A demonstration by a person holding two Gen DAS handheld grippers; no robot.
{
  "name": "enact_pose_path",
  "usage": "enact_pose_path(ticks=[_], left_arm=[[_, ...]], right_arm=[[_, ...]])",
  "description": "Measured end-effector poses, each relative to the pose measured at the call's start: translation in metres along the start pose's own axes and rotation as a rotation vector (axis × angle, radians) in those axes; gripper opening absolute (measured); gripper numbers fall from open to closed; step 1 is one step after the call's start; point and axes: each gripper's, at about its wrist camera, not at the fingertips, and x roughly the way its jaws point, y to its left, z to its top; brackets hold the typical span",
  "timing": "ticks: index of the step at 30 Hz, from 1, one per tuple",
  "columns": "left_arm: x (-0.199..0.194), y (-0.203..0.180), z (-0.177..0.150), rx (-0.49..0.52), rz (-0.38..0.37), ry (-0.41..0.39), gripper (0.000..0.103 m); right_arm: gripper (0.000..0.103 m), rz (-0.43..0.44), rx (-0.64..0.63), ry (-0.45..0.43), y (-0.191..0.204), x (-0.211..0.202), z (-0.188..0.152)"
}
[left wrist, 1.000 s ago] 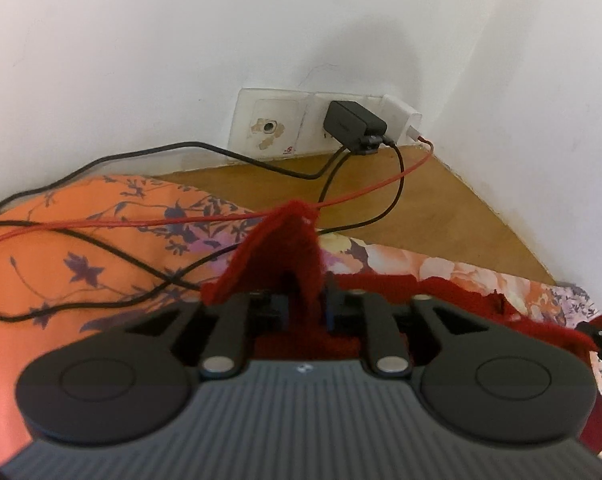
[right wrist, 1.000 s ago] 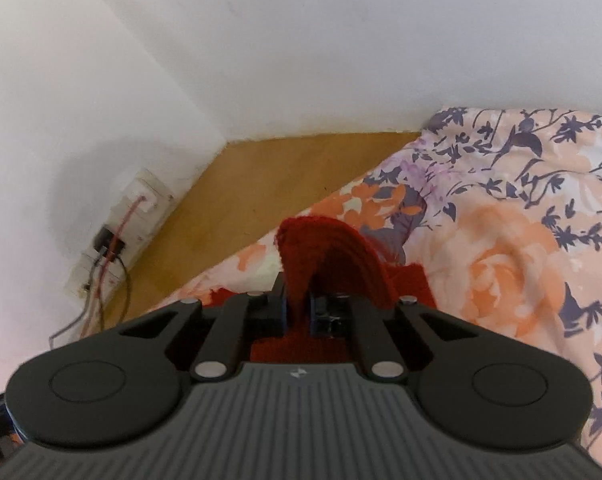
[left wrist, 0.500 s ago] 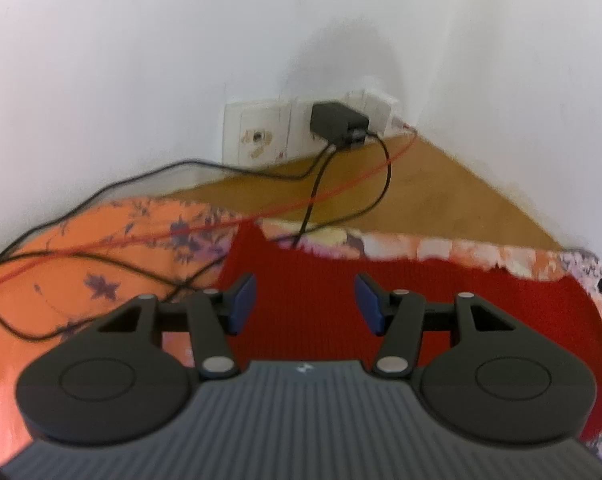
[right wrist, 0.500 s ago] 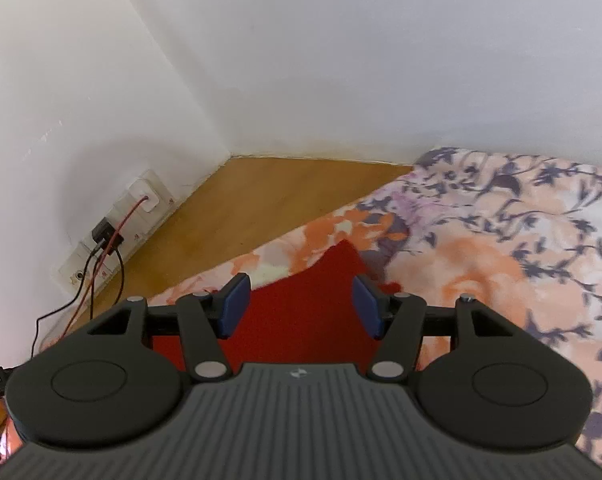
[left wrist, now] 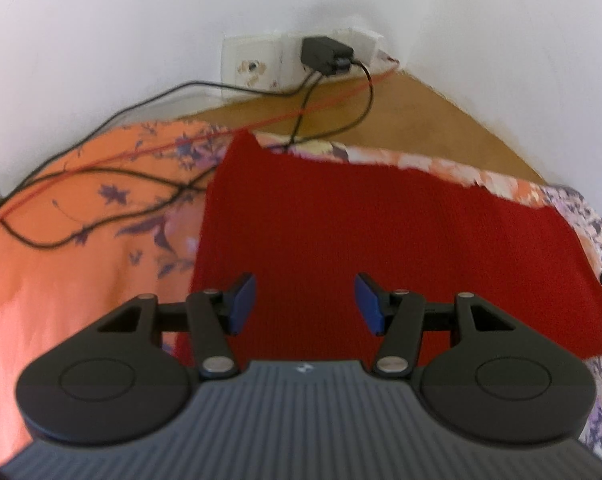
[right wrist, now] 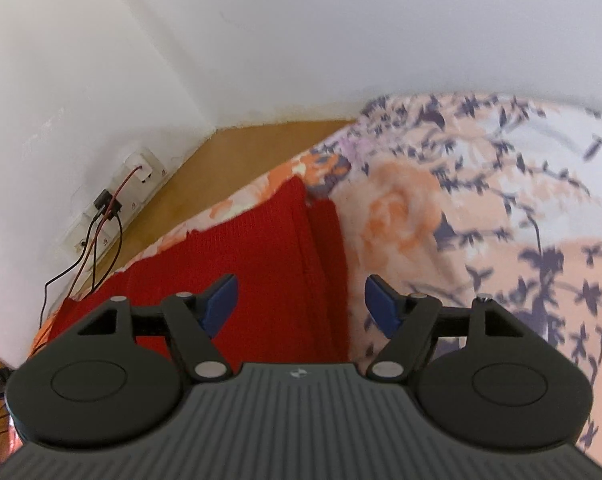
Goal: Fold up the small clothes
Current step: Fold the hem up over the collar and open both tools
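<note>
- My left gripper [left wrist: 305, 302] is spread wide with nothing between its blue pads [left wrist: 243, 300], and it hangs above the red knit garment [left wrist: 381, 240] that fills the middle of the left wrist frame.
- My right gripper [right wrist: 301, 304] is spread the same way, over the garment's right edge, lower centre of its frame; a narrow folded strip shows along that edge.
- The garment lies flat on the flowered bedsheet [right wrist: 481, 220], its far edge toward the wooden floor [left wrist: 441, 120].
- Risk, as I judge it: the black cables [left wrist: 101, 176] and the red wire [left wrist: 101, 156] run across the sheet at centre left, touching or slipping under the garment's corner. A low grab there could snag them and tug the charger [left wrist: 325, 56] in the upper centre.
- The knit looks loose; lifting one side alone could undo the fold.
- A second ago both grippers pinched raised peaks of red cloth; half a second ago they had let go, and now they sit higher and further back.
</note>
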Motion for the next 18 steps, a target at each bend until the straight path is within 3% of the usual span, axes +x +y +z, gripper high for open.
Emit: enact_pose_path(ticks=[9,11,18], left_arm=[[-0.017,-0.018,-0.029,0.033,0.014,0.049,0.056],[-0.019,-0.021,-0.033,0.031,0.018,0.057,0.056],[-0.022,-0.030,-0.044,0.008,0.028,0.084,0.056]], right_arm=[[0.077,0.057,0.032,0.093,-0.013,0.013,-0.015],[0.082,0.073,0.035,0.101,-0.015,0.016,-0.015],[0.086,0.175,-0.006,0.144,-0.009,0.028,-0.015]])
